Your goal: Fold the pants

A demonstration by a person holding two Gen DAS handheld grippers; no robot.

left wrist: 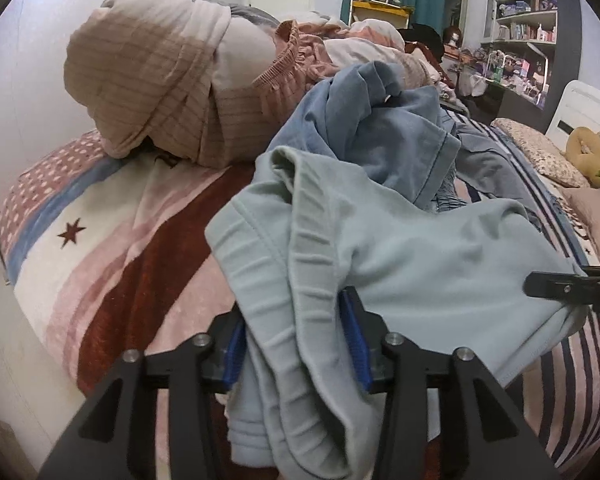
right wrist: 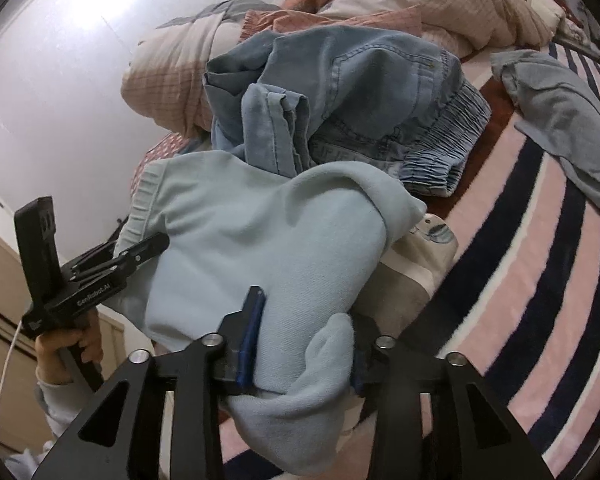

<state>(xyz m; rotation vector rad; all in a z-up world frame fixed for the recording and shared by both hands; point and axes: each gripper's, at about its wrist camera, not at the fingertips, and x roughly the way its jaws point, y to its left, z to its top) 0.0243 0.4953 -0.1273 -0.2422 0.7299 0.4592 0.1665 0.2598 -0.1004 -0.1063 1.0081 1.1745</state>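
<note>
Pale blue pants lie bunched on the striped bed blanket. My left gripper straddles their ribbed waistband; its blue pads stand apart and the cloth sags loosely between them. In the right wrist view my right gripper is open around another fold of the pale blue pants, one pad bare beside the cloth. The left gripper, held by a hand, is at the pants' far left edge. The right gripper's tip shows at the pants' right edge.
A heap of denim jeans lies just behind the pants, with a rolled pink-beige quilt beyond it against the wall. A grey garment lies at the right on the blanket. A folded beige and white item sits under the pants' right side.
</note>
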